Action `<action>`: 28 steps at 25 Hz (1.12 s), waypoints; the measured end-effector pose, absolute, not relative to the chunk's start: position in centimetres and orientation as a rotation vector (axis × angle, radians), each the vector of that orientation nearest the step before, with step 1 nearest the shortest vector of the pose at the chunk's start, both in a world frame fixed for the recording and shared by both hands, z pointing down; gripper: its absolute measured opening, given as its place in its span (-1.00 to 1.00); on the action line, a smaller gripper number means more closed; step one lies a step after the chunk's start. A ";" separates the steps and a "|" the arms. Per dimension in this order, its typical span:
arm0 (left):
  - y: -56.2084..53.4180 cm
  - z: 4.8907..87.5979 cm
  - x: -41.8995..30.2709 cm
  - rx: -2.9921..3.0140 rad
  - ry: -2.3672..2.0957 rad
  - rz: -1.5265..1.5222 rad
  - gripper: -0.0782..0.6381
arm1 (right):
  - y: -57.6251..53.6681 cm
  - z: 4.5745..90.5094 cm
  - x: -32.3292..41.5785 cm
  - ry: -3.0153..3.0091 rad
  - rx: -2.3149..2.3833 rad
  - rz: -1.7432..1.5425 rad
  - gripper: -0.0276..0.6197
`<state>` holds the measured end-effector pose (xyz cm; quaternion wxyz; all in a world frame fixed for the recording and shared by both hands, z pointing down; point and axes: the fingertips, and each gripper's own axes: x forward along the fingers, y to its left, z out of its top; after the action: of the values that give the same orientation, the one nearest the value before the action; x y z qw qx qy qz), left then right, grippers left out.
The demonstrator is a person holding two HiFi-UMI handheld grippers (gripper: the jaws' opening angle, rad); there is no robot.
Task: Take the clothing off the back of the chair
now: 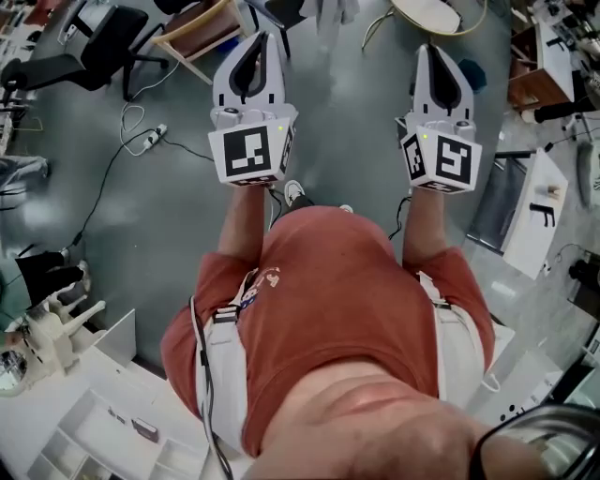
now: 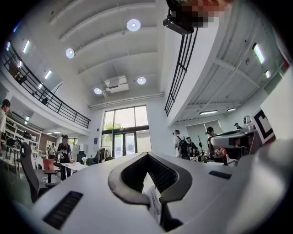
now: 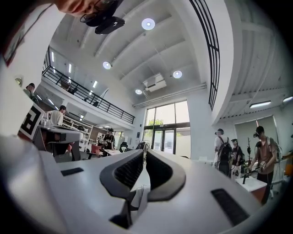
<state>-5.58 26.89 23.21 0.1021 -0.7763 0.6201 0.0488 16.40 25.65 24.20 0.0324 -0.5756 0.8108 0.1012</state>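
- Head view: the person [image 1: 347, 319] is holding both claws out over the grey floor [image 1: 347, 141].
- The left claw [image 1: 251, 42] and the right claw [image 1: 436, 52] are sitting side by side, well apart. Each is keeping its jaws together, with nothing gripped.
- The white clothing [image 1: 330, 17] is hanging at the top edge, ahead of the claws and between their lines, just beside a dark chair [image 1: 281, 11]. Neither claw is touching it. Whether it is lying on the chair's back is too cropped to tell.
- Left gripper view: the left claw [image 2: 146, 154] is pointing into a tall hall where people [image 2: 183, 144] are standing. Its tips are meeting and it is gripping nothing.
- Right gripper view: the right claw [image 3: 144, 153] is closed too, showing only a sliver between the tips and holding nothing.
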 end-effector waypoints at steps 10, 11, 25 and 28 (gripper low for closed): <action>24.3 23.6 -9.6 -2.323 1.804 0.160 -0.74 | 23.7 24.4 12.1 2.462 -1.768 0.271 -0.80; 24.0 23.5 -10.2 -2.322 1.800 0.160 -0.74 | 23.4 24.4 11.7 2.459 -1.771 0.273 -0.80; 22.0 24.6 -16.5 -2.347 1.798 0.179 -0.74 | 21.4 25.5 4.6 2.491 -1.786 0.280 -0.80; 21.5 24.8 -16.8 -2.350 1.809 0.173 -0.74 | 20.7 25.6 4.2 2.487 -1.780 0.277 -0.80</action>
<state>-16.84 21.46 24.79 0.0853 -0.7881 0.6068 0.0580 4.25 20.72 25.58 0.0352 -0.5792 0.8094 0.0902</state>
